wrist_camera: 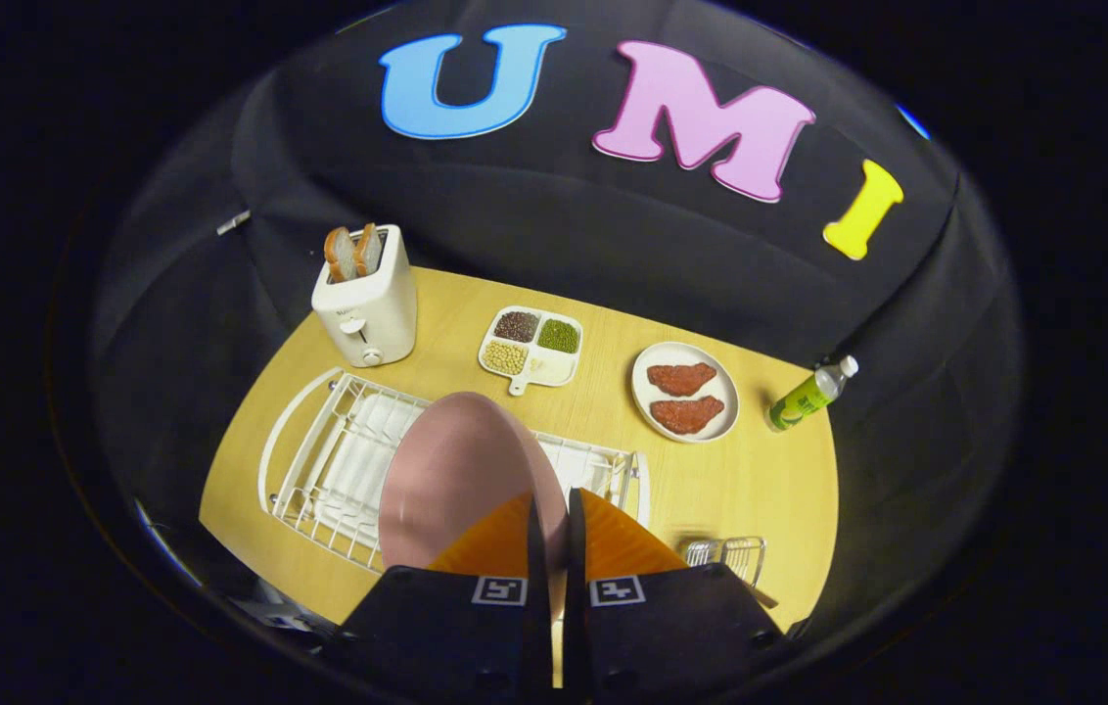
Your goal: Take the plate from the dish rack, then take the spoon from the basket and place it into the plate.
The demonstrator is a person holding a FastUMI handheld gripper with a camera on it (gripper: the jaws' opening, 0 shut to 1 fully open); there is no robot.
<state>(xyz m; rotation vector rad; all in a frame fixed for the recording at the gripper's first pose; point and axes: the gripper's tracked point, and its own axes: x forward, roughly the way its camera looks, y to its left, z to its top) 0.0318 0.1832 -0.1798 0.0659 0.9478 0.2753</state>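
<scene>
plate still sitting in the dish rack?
No, the gripper is shut on the pink plate, holding it up above the dish rack.

The plate [451, 470] was dusty pink, the dish rack [339, 460] white, the tabletop [740, 480] pale wood, the tongs [554, 519] orange and black.

We see even, bright overhead light on the table [769, 480] beyond the fingers, with faint shadows. Fisheye bending curves its far edges. The plate [456, 470] nearest the fingers looks softly blurred.
</scene>
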